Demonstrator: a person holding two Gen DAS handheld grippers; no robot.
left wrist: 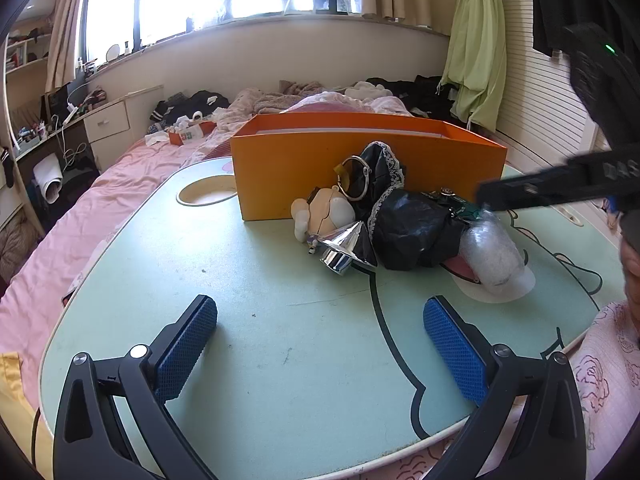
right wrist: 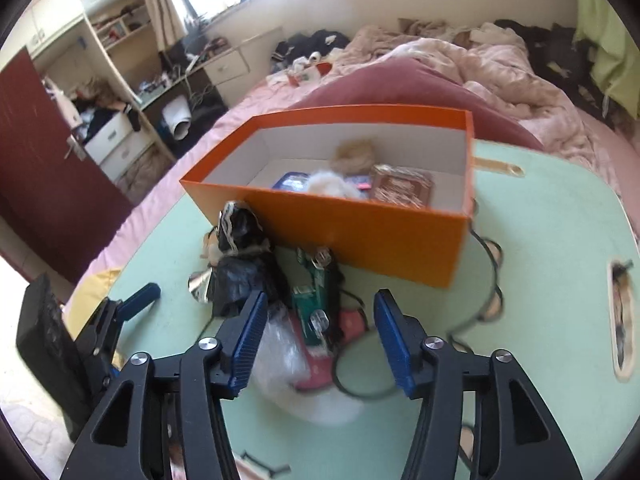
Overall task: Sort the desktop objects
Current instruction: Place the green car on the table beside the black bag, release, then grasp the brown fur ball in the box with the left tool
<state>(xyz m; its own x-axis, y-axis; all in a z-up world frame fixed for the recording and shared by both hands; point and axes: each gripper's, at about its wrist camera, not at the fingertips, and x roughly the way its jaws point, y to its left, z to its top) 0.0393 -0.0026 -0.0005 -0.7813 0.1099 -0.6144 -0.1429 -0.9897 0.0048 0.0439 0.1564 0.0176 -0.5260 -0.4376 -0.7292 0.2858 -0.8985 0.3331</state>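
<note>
An orange box [left wrist: 360, 176] stands open on the pale green table [left wrist: 280, 320]; the right wrist view shows several items inside the orange box [right wrist: 360, 240]. In front of it lies a heap: a small doll [left wrist: 324, 212], a silver cone [left wrist: 344, 248], a metal ring [left wrist: 354, 178], a crumpled black bag [left wrist: 412, 232], a green circuit board [right wrist: 312, 300] and a bubble-wrap bundle [left wrist: 492, 252]. My right gripper [right wrist: 322, 296] hangs open just over the board and the bubble wrap [right wrist: 280, 352], pressing on nothing. My left gripper [left wrist: 320, 320] is open over bare table, short of the heap.
The table sits on a pink bed [left wrist: 60, 248] strewn with clothes. A round cup recess [left wrist: 206, 196] lies left of the box and a slot [right wrist: 622, 320] near the table's right edge. A person's floral sleeve [left wrist: 608, 360] is at the right.
</note>
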